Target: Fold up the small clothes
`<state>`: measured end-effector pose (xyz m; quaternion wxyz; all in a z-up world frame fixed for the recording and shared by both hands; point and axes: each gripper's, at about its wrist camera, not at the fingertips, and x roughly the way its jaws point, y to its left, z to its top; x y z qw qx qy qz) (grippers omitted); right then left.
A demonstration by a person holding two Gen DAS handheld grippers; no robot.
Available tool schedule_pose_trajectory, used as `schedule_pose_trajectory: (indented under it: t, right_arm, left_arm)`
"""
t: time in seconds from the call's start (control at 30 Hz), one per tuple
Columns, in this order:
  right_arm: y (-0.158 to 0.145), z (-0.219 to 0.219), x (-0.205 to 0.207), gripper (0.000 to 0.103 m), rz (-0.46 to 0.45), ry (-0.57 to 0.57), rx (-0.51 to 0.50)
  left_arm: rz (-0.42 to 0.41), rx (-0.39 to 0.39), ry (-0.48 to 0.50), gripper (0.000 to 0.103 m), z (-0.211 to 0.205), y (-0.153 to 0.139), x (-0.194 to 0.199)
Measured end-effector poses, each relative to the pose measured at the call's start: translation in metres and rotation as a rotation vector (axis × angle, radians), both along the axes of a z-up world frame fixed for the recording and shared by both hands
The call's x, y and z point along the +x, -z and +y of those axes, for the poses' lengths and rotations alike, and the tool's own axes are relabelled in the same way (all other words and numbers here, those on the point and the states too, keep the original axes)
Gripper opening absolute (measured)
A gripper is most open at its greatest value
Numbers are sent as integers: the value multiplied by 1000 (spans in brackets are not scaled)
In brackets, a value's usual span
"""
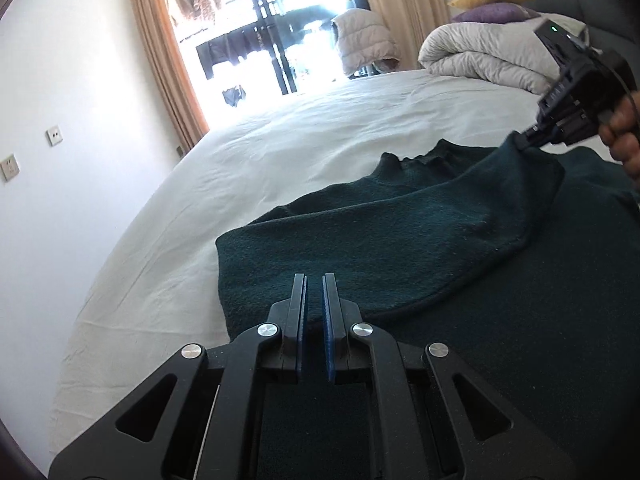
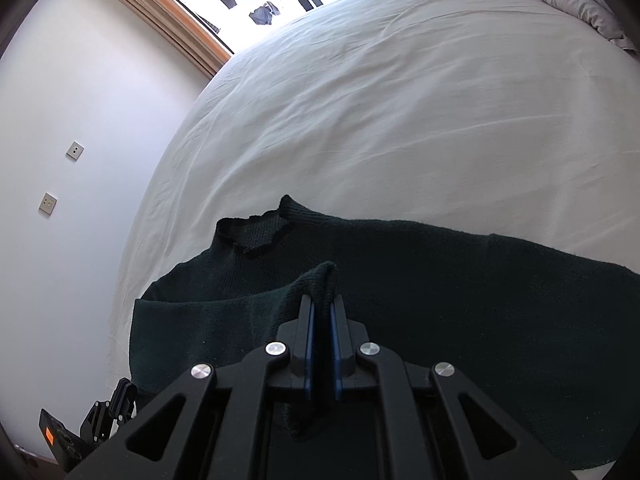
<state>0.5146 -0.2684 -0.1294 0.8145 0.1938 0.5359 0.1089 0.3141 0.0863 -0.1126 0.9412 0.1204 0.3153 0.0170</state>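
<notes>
A dark green knit sweater lies on the white bed sheet, collar toward the window. My left gripper hovers over its left edge, jaws nearly together with a narrow gap and nothing between them. In the left wrist view my right gripper pinches the end of the sleeve and holds it lifted over the body. In the right wrist view the right gripper is shut on that sleeve cuff, and the sweater with its ruffled collar spreads below.
A bunched grey duvet with yellow and purple pillows sits at the bed's far right. A white wall with sockets runs along the left. A bright window with curtains is at the far end.
</notes>
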Motion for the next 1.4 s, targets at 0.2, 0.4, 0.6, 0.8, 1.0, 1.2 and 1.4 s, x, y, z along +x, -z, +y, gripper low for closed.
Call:
schedule_pose_trajectory:
  t: [0.2,0.4,0.6,0.8,1.0,1.2,1.4]
  right_arm:
    - [17,-9,-1,8,43,49,55]
    - [37,-21,0,9,97,103,90]
    - [37,-36,-7,9,66,185,97]
    - [42,-28,-23,37,118,105,151]
    - [43,-19,-26,42,136,113,186]
    - [38,-35,-45,54,100,206,312]
    - [47,-40,-57,54,96,246,365]
  left_arm:
    - [19,-32,-48,7,14,2,25]
    - [155,-101,-67,7,20,38,48]
    - [141,-146,-93,7,34,35,39]
    - [125,-87,-70,7,15,33,28]
    - [105,-28,-7,7,-13,29,9]
    - [129,-26,1,7,-17,37,6]
    - [124,-21,0,7,-18,37,5]
